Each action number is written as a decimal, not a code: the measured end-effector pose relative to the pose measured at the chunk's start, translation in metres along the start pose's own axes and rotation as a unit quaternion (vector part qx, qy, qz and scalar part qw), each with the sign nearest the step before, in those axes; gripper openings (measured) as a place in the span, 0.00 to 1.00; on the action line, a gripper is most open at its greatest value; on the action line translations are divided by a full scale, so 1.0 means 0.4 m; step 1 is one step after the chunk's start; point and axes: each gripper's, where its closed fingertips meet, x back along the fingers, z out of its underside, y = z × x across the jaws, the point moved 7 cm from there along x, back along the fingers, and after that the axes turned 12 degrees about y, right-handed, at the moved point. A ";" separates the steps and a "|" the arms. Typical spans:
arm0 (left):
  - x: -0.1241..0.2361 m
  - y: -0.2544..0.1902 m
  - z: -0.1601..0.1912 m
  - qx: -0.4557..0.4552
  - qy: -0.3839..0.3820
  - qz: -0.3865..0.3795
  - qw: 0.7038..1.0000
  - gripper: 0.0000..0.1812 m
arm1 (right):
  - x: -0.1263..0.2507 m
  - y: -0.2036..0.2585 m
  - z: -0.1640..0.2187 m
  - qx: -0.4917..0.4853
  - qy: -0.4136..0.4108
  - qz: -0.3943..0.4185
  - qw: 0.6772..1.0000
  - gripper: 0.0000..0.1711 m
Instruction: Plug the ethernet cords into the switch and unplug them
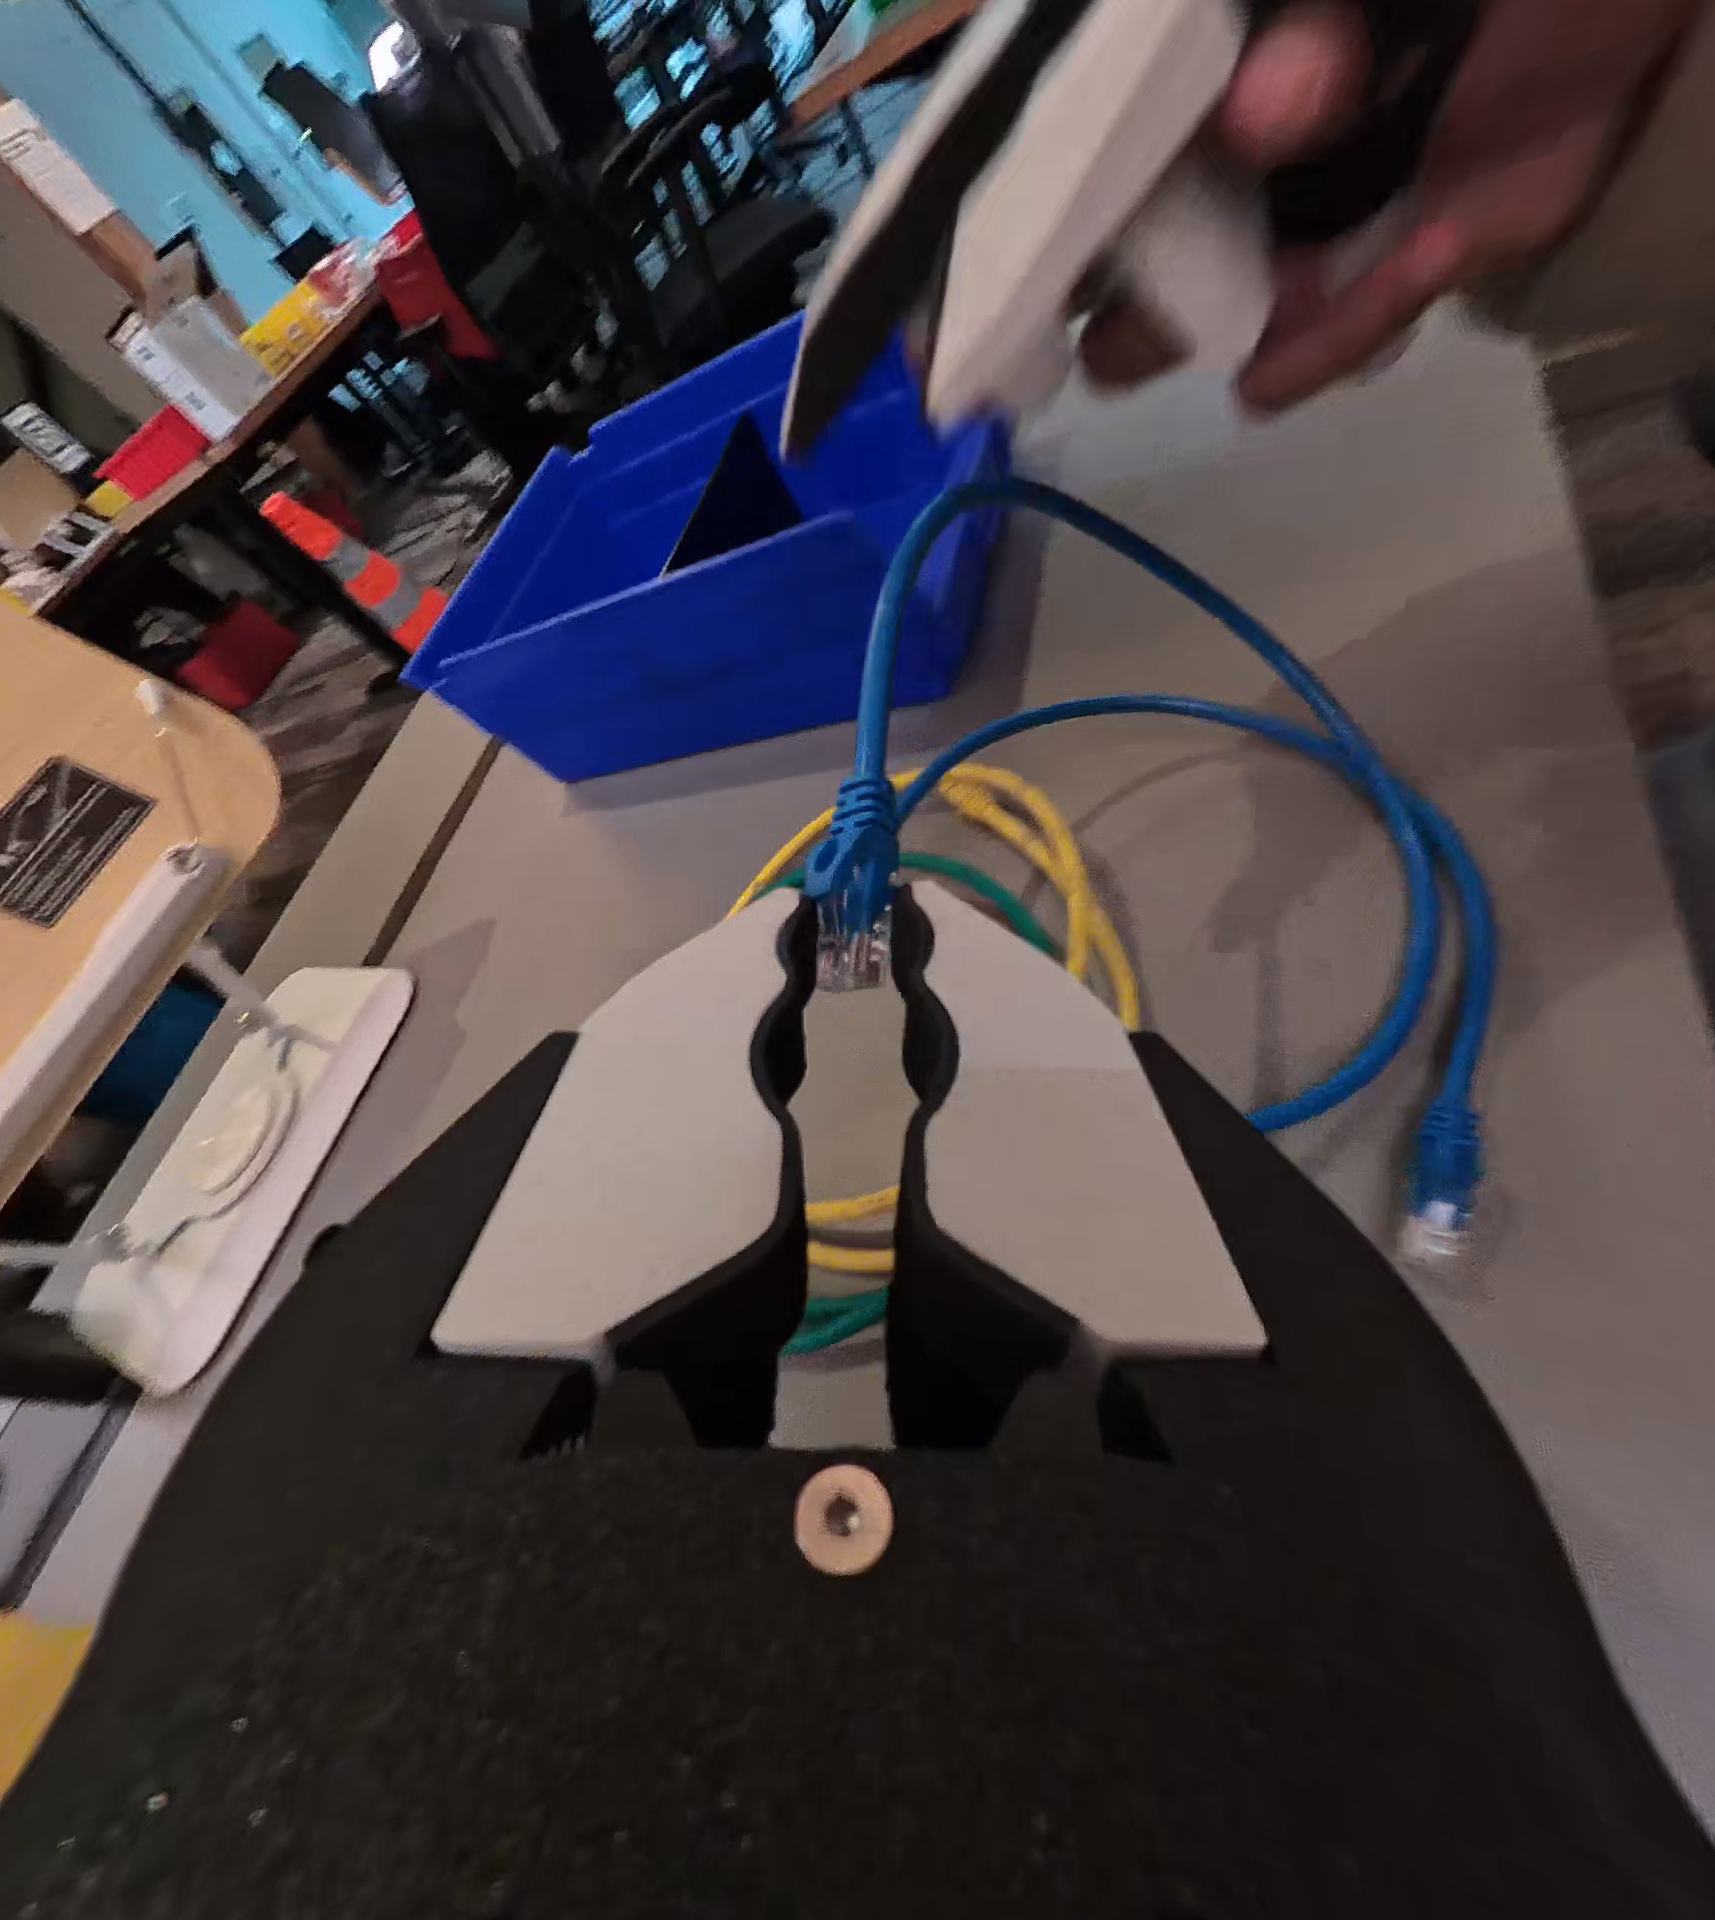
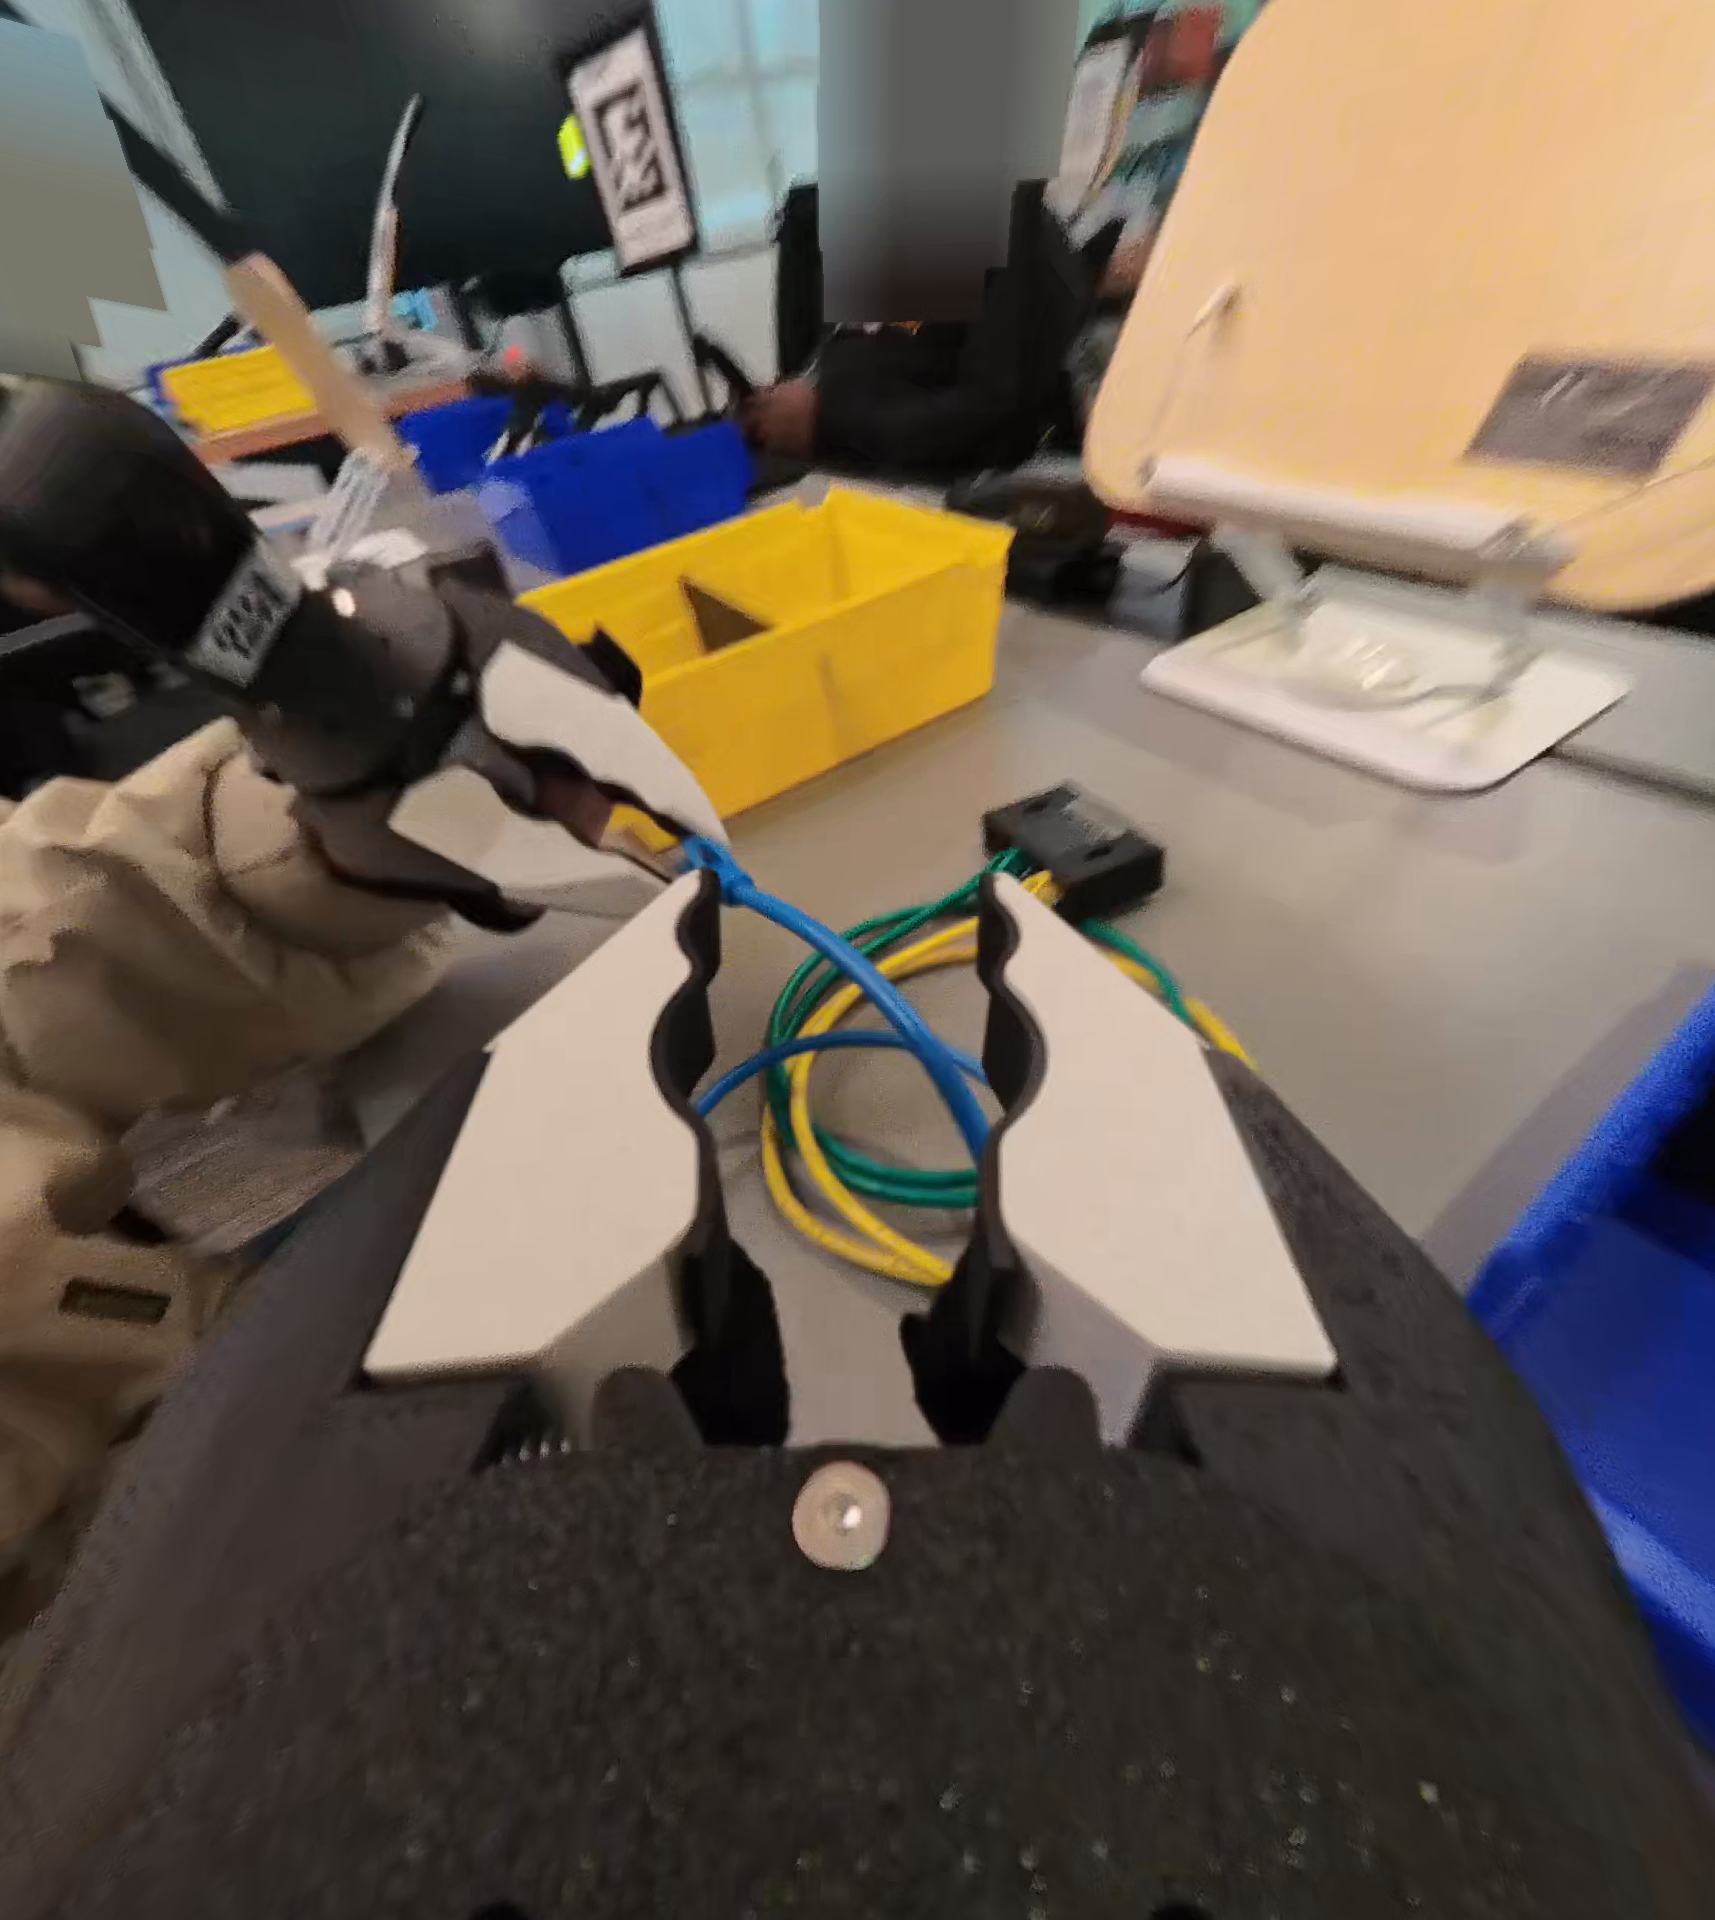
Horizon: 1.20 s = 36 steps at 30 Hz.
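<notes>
Left gripper (image 1: 855, 951): fingers pinched on the clear plug (image 1: 853, 948) of the blue cord (image 1: 1393, 821), right at their tips, held above the desk (image 1: 1404, 1558).
Plug axis: runs along the fingers; the clear contact end points back toward the camera, and the blue boot (image 1: 858, 831) and cord lead away from it.
Blue cord: arcs up from the boot, loops to the right and comes back down to the desk; its other plug (image 1: 1435, 1210) lies free on the desk at right, pointing down-frame.
Right gripper (image 2: 848, 914): fingers spread wide with nothing between them, hovering over the coiled cords.
Yellow cord (image 2: 832, 1236) and green cord (image 2: 874, 1179): coiled together on the desk, both running toward the switch (image 2: 1076, 847).
Switch: small black box flat on the desk, beyond the coils.
Bins: a yellow bin (image 2: 791, 665) behind the switch, a blue bin (image 1: 687, 665) on the desk's far side.
</notes>
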 end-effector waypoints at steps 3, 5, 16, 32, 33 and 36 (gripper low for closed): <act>-0.031 0.014 0.033 0.072 0.024 0.008 0.997 0.08 | 0.026 0.061 -0.011 0.021 0.002 -0.010 1.000 0.24; -0.072 0.011 0.051 0.131 0.038 0.045 0.990 0.08 | -0.011 0.087 0.037 0.013 0.041 -0.046 0.998 0.26; -0.139 0.115 0.035 0.163 0.121 0.152 0.967 0.17 | -0.027 0.087 0.223 -0.114 0.023 -0.075 0.990 0.26; -0.336 0.389 0.302 -0.006 0.408 0.268 0.873 0.41 | -0.018 0.074 0.236 -0.105 0.019 -0.108 0.988 0.27; -0.340 0.381 0.305 -0.019 0.409 0.276 0.870 0.40 | -0.020 0.070 0.237 -0.108 0.020 -0.109 0.988 0.26; -0.338 0.384 0.300 -0.033 0.411 0.273 0.869 0.35 | -0.029 0.061 0.239 -0.112 0.022 -0.111 0.987 0.27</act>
